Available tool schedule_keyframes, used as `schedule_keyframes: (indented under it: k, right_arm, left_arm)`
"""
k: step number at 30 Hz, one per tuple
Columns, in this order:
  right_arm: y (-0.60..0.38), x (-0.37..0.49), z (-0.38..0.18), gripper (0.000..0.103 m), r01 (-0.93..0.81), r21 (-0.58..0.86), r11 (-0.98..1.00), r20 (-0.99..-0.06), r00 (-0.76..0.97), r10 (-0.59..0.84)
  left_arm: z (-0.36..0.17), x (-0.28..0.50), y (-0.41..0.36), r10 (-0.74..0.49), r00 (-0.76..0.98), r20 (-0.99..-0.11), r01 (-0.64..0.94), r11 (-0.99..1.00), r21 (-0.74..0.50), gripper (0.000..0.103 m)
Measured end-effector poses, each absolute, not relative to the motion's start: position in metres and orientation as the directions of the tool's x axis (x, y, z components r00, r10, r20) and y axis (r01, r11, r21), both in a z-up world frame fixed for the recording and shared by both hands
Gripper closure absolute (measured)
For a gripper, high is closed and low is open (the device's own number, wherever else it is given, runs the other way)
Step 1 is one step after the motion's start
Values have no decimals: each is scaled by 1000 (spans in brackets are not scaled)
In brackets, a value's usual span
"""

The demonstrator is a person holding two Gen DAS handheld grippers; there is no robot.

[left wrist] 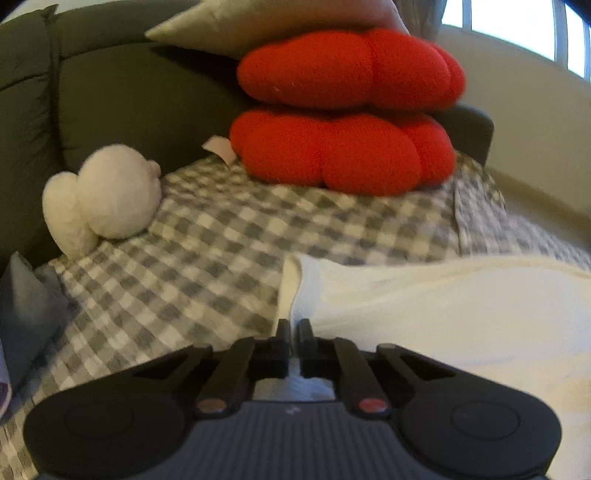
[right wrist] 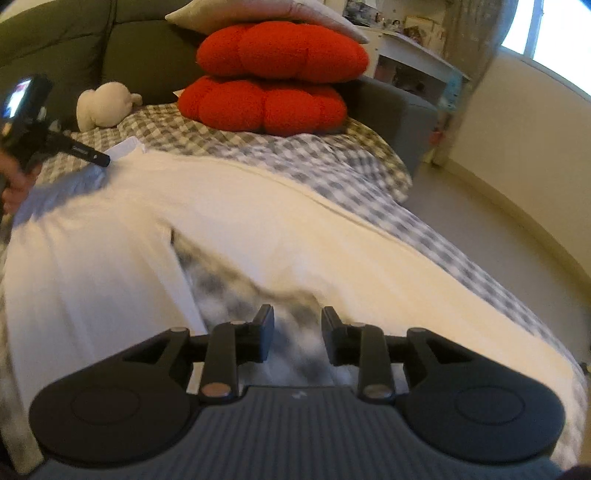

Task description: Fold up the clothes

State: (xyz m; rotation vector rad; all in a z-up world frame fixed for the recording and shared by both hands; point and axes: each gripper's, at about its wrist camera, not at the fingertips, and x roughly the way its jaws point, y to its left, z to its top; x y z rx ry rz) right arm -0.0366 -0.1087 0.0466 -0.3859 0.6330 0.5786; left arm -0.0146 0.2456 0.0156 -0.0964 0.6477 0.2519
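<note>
The left gripper has its jaws pressed together on a corner edge of the white garment, pinching the cloth where its folded hem meets the checked bedspread. The right gripper stands partly open with nothing between its pads, poised over a gap where the garment parts and the checked cover shows through. The garment is a smooth, cream-white knit spread wide across the bed, its far edge running diagonally across the right wrist view. Beyond it, open checked fabric of soft grey and white squares leaves room up to two plump, nubbly red cushions stacked against the dark green upholstered backrest, with a pale satin pillow on top. A fuzzy cream plush toy sits to the left. To the right the bed edge drops to bare floor beside a pale wall.
</note>
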Motion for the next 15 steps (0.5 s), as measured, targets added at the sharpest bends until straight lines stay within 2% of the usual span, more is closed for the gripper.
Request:
schedule_keyframes:
  k: [7, 10, 12, 15]
  right_arm:
    - [-78, -8, 30, 72, -607, -193, 771, -658, 663, 357]
    - [-83, -1, 26, 72, -576, -179, 798, -650, 678, 343]
    - [-89, 3, 28, 72, -544, -165, 823, -644, 691, 328]
    - [-105, 5, 34, 72, -498, -137, 856, -625, 714, 315]
  left_arm:
    - [6, -4, 251, 209, 770, -603, -267, 964, -6, 98]
    - [3, -2, 247, 224, 762, -608, -260, 965, 30, 94]
    - [4, -3, 247, 233, 758, -609, -259, 965, 47, 88]
    - [10, -8, 252, 246, 757, -606, -279, 959, 41, 65]
